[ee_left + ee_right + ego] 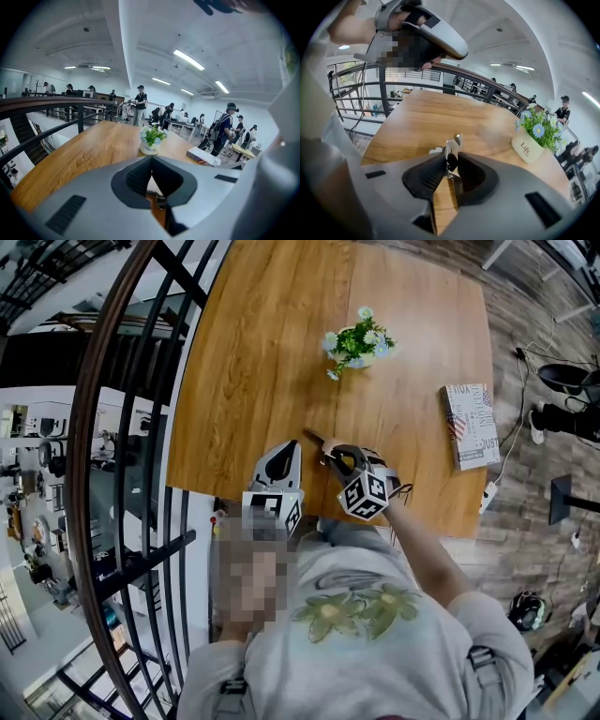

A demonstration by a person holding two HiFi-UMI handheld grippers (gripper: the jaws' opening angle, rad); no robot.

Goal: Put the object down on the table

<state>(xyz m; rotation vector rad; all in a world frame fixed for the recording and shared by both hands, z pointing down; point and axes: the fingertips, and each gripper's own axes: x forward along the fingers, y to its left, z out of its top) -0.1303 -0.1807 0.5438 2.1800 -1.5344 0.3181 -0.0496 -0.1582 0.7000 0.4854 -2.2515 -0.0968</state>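
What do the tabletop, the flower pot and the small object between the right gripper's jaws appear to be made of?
Tabletop: wood or wood-look laminate, satin; grain streaks show.
Flower pot: probably glazed ceramic; smooth, white, printed lettering.
Small object: metal, bright and reflective, with a dark part I can't identify.

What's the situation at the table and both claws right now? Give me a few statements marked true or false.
1. A metal object stands between the jaws of the right claw. True.
2. The book lies at the left side of the table, next to the railing. False: in the head view it lies near the table's right edge.
3. The flower pot stands upright on the table. True.
4. The left claw grips the flower pot. False: the pot stands well beyond it, and nothing is between its jaws, which are together.
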